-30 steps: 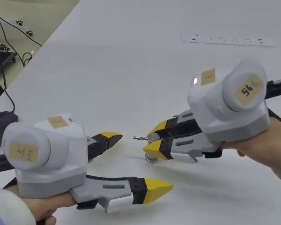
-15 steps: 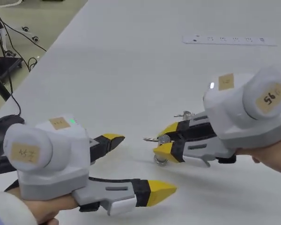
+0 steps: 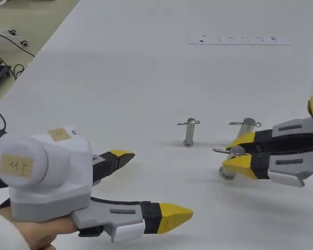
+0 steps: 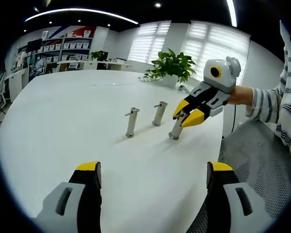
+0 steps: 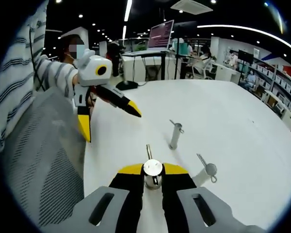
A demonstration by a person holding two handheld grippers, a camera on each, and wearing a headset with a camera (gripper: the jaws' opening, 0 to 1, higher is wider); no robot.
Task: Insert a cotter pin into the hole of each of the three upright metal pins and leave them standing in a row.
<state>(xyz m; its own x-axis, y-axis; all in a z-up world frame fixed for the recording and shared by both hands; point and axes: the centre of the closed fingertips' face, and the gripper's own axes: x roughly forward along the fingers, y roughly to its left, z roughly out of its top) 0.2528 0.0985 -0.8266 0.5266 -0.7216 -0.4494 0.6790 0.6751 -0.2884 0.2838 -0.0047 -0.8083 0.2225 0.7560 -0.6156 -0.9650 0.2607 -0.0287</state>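
Pin (image 5: pixel 152 171) between right fingers (image 5: pixel 129 170); left fingers (image 4: pixel 88 168) apart.

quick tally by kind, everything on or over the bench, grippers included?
metal pins: 3
cotter pins: 3
grippers: 2
power strip: 1
Total: 9
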